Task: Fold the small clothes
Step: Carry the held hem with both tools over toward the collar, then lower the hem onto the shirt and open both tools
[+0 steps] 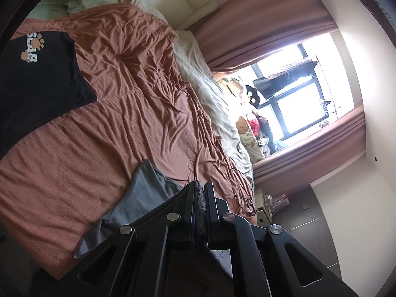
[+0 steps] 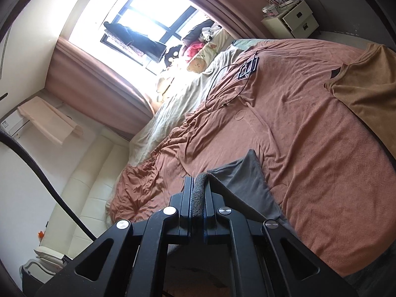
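Left tongs [image 1: 198,188] nearest in the left wrist view: jaws pinched nearly together, clamped on a bunched edge of the grey garment [image 1: 146,188]. Cloth fills the narrow slot between the pads and runs back toward the camera. Rest of the garment hangs off to one side of the tongs and drapes onto the bed [image 1: 111,113], near the bed's closer edge.

Right tongs [image 2: 200,178] same state: jaws almost closed, gripping a rolled grey edge of the same garment [image 2: 243,175]. A triangular flap spreads out beside the tongs, partly lying on the rust-coloured cover.

So the garment is held at two points, one by each tongs, stretched between them over the near part of the bed.

Other items on the bed: black shirt [image 1: 37,79] with a printed logo, toward one edge, well apart from the grey piece; tan garment [image 2: 366,84] toward another edge; thin black cable [image 2: 222,86] looped further in, toward the window [image 2: 153,7]. Pillows and soft toys [image 2: 198,59] piled along the bed's window side.
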A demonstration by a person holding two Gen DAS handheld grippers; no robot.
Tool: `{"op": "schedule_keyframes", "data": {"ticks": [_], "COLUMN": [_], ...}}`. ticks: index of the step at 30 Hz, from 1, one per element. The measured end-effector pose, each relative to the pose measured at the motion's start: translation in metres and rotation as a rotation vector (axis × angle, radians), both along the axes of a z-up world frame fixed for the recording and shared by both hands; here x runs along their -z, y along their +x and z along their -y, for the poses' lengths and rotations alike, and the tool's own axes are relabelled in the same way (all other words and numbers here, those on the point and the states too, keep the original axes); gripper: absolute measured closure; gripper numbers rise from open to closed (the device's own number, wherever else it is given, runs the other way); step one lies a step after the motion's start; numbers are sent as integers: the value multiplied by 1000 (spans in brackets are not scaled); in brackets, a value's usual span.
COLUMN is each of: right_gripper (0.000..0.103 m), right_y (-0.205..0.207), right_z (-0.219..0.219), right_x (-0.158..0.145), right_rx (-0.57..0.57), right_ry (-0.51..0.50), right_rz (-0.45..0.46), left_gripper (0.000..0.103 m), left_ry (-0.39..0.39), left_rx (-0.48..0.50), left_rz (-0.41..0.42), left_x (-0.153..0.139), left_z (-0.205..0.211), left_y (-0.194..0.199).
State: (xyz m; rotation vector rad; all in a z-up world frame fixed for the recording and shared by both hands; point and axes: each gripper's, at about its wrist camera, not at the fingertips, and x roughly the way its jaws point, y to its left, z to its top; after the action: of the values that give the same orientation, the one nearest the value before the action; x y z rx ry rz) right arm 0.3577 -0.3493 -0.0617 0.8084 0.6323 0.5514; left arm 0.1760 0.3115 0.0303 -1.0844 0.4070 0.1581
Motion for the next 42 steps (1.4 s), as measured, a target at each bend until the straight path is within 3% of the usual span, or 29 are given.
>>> {"op": "schedule_keyframes", "data": {"ticks": [15,30,37,39,41,42], "right_gripper": [101,101,100,100,94,87], "right_y": [89,158,169,169,168,166], "right_z": [-33,-80,-102,-112,-119,-120], "right_x": [17,47,50,46,42,39], "right_rx": [-10,-16,-49,-61,-76,-79], "right_ry": [-31,-232,-370,-443,-479,-497], "right_rz": [-126,-248,-235,-229,-214,-209], "left_gripper": [97,97,95,85,56,50], "left_ry": [37,90,144,161,182,198], "left_rx": [16,55,110,114,111,108], "left_rz": [-188,-462,-586,-606,-613,-611], "left_x": [55,148,174,174,170,166], "left_z": [-22,-43,-39,-36,-34,-33], "left_y": [100,193,216,217,214,211]}}
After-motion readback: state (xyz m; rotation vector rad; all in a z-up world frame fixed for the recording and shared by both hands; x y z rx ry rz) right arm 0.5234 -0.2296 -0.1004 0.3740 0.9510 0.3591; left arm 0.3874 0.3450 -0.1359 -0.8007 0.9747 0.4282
